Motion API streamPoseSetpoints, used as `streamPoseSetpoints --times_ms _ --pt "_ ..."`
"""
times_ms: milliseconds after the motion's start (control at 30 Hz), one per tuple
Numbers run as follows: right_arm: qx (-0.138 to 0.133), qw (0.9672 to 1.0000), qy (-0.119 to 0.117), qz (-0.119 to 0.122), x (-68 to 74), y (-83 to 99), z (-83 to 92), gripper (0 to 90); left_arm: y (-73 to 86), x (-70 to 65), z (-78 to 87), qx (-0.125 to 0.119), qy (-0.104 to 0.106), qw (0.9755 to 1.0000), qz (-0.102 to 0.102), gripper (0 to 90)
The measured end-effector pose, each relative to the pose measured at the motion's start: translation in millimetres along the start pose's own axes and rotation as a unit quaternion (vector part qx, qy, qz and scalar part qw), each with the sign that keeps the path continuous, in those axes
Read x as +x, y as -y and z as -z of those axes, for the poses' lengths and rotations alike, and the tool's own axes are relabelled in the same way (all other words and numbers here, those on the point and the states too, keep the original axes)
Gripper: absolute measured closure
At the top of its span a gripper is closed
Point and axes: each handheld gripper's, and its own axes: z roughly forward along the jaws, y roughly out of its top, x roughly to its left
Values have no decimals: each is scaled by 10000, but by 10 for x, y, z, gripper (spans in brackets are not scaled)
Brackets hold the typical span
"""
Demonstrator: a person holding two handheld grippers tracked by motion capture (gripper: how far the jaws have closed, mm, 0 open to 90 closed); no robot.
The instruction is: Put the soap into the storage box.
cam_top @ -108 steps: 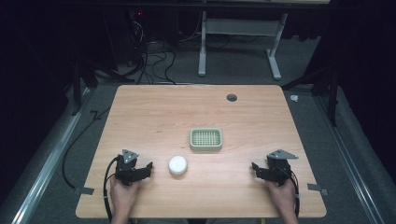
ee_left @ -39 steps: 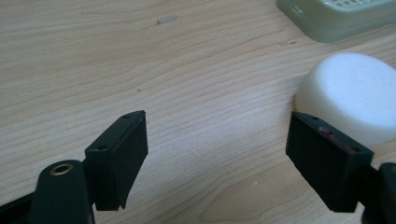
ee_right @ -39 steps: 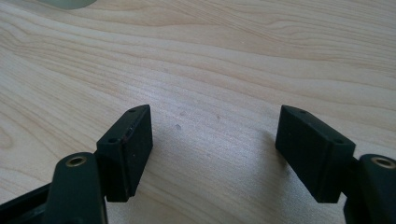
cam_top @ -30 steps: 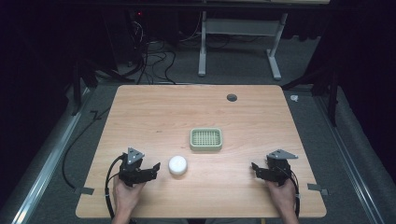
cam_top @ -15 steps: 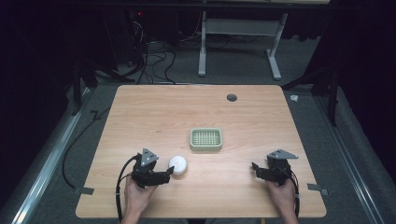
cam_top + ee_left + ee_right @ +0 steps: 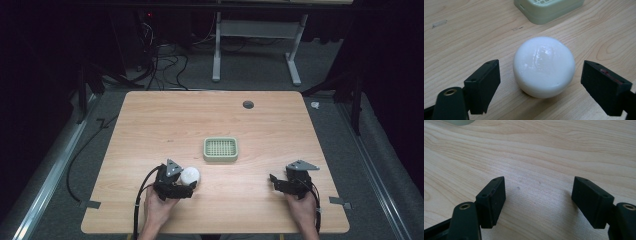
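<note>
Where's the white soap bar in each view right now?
High view: white soap bar near the table's front edge, at the left gripper.
Left gripper view: centre, between the open jaws.
Right gripper view: bare wood ahead.
Shared landmark: green soap dish.

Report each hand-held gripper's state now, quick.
Left hand-held gripper: open, jaws either side of the white round soap, not touching it.
Right hand-held gripper: open, holding nothing, over the bare table.
</note>
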Motion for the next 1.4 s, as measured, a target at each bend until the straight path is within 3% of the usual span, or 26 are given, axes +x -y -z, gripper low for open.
streamPoseSetpoints --times_ms 300,767,1400 --pt "0 10000 0 0 0 0 0 281 -37 -34 -99 68 56 10000 -37 167" --pt "2 10000 -2 3 -2 0 1 281 -50 -67 -283 308 -28 9994 -129 166" --pt "0 10000 -4 -2 -1 0 0 280 -34 -69 -359 295 -137 9994 -145 239"
